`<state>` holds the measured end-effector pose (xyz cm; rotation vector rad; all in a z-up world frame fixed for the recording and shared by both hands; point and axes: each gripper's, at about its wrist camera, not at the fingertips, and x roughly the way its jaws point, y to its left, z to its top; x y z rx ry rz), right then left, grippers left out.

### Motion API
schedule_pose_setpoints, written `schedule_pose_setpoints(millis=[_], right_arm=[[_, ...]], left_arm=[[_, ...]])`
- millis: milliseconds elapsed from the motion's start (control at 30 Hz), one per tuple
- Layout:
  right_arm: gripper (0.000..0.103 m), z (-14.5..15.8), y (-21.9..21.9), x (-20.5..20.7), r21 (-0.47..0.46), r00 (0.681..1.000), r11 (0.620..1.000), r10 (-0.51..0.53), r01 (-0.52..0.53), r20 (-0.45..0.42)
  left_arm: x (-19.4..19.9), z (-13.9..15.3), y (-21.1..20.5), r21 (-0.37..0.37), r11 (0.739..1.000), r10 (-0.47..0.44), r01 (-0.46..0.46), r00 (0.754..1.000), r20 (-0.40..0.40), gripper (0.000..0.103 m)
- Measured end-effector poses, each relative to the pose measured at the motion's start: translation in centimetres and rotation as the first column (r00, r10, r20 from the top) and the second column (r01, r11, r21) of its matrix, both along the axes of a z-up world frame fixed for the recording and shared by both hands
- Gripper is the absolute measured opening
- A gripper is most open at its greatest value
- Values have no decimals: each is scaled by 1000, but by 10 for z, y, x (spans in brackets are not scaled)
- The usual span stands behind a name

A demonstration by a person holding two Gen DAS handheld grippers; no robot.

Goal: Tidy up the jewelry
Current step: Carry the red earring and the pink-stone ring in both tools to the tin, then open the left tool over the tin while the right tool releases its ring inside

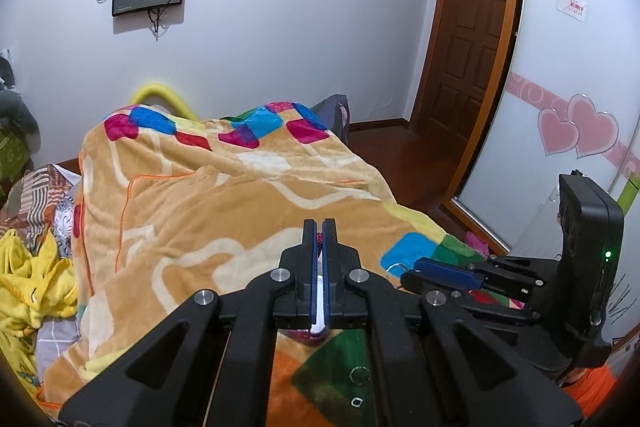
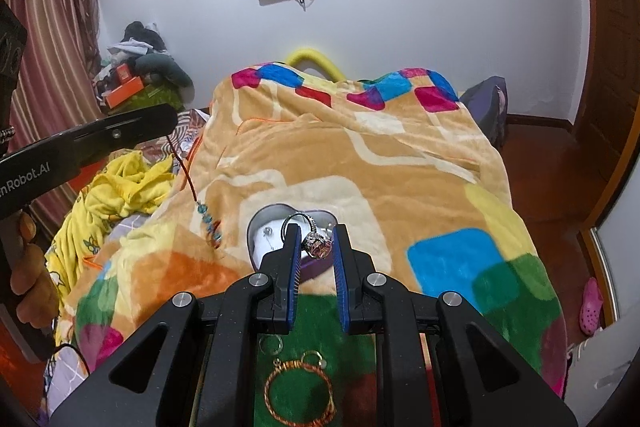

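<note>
Through the left wrist camera, the left gripper (image 1: 319,231) is hanging above the orange plush blanket with coloured squares (image 1: 224,195) that is covering the bed. Its jaws are pressing almost together, pinching a thin red braided cord (image 1: 319,239), which is peeking out between the blue pads; something white is also sitting lower down between them, and I cannot tell what it is. Two small metal rings (image 1: 358,375) are lying on a green patch of the blanket under the gripper's frame. Off to the right, the right gripper (image 1: 444,273) is lying low over the blanket.

Through the right wrist camera, a heart-shaped silver tin (image 2: 260,223) is sitting open on the blanket, holding a thin silver hoop (image 2: 298,221) and some small white pieces too blurred to name. The right gripper (image 2: 316,247) is hovering right over the tin's near edge with its jaws parted, and a chunky silver ring with a pink stone (image 2: 318,245) is showing between them, touching the left pad; whether it is gripped I cannot tell. A gold and orange bangle (image 2: 298,395) is lying on the green patch below. At the left, the red cord with turquoise beads (image 2: 208,219) is dangling from the other gripper down onto the blanket.
</note>
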<state>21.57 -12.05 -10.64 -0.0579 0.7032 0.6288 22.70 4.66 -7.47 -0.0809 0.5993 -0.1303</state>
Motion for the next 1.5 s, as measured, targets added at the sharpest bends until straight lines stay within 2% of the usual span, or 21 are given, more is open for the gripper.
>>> schedule_pose_setpoints(millis=[333, 700, 900, 1067, 1200, 1500], right_arm=[[14, -18, 15, 23, -18, 999, 1000, 15, -15, -40], [14, -39, 23, 43, -41, 994, 998, 39, -43, -106], [14, -46, 32, 47, -65, 991, 995, 62, -70, -118], [14, -51, 39, 50, -84, 988, 992, 79, -91, -136], [14, -54, 43, 52, -101, 985, 989, 89, -104, -146], [14, -57, 53, 53, -133, 982, 982, 113, -133, -154]], left_arm=[[30, -23, 5, -26, 1000, -11, 9, 999, -45, 0], [59, -69, 16, -72, 997, -8, -4, 986, -168, 0], [63, -89, 20, -56, 998, 17, -31, 974, -227, 0], [63, -100, 19, -33, 999, 6, -15, 966, -260, 0], [63, -106, 19, -44, 999, -16, 3, 960, -280, 0], [57, -108, 19, -16, 1000, -10, 6, 961, -276, 1]])
